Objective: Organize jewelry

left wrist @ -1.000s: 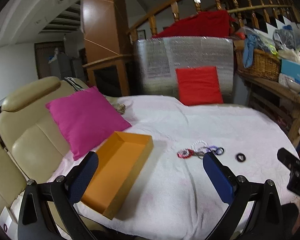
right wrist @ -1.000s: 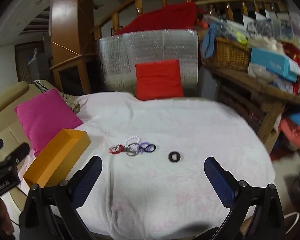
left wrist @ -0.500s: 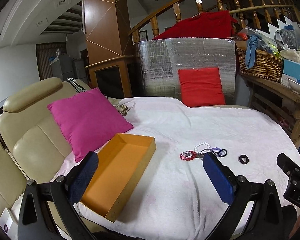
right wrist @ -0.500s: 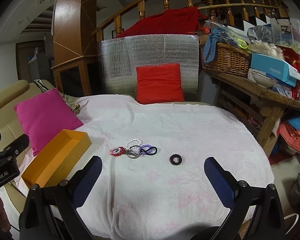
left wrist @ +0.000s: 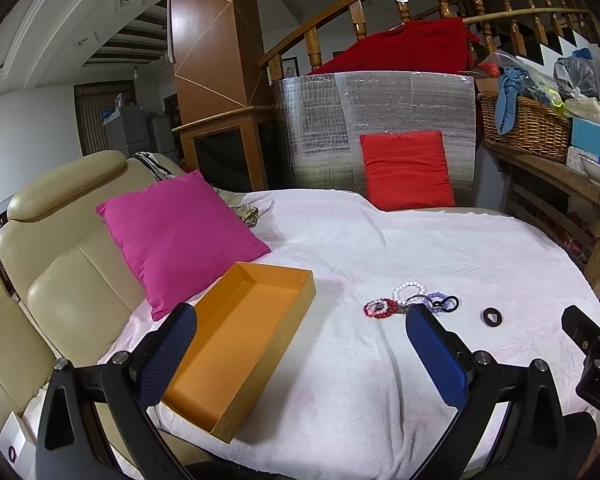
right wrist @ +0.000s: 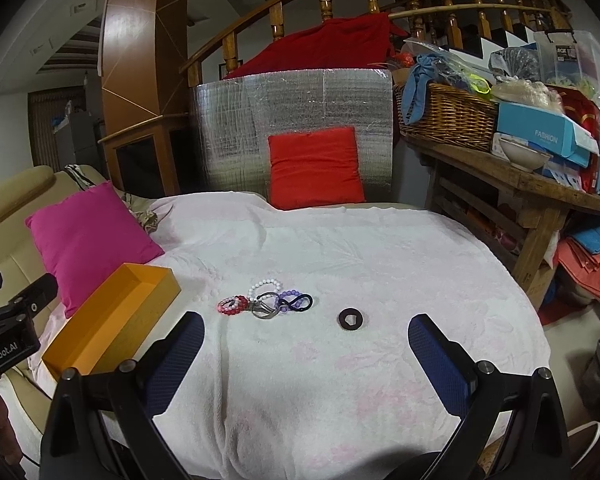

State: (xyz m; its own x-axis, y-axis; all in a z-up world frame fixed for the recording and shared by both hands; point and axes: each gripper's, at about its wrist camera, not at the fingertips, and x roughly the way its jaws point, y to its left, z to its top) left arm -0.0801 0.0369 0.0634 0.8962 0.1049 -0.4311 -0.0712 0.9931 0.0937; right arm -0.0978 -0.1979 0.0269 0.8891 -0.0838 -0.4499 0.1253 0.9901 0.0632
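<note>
A cluster of bracelets [right wrist: 265, 303] lies on the white blanket [right wrist: 340, 248]: red, white and purple bead ones, a metal ring and a black loop. It also shows in the left wrist view [left wrist: 410, 303]. A dark ring [right wrist: 350, 318] lies apart to their right, also in the left wrist view [left wrist: 492, 317]. An empty orange box [left wrist: 240, 336] sits at the blanket's left edge, also in the right wrist view [right wrist: 112, 320]. My left gripper [left wrist: 300, 356] is open and empty, near the box. My right gripper [right wrist: 306, 360] is open and empty, short of the jewelry.
A pink pillow [left wrist: 176, 236] leans on the beige sofa back [left wrist: 56, 272] at left. A red pillow [right wrist: 314, 168] stands against a silver panel [right wrist: 292, 128] at the back. A cluttered wooden bench [right wrist: 520, 184] with a wicker basket [right wrist: 448, 116] runs along the right.
Both views have tilted and steadied slightly, so the scene sits a little lower in frame. The jewelry and the box have not moved. Both grippers stay open.
</note>
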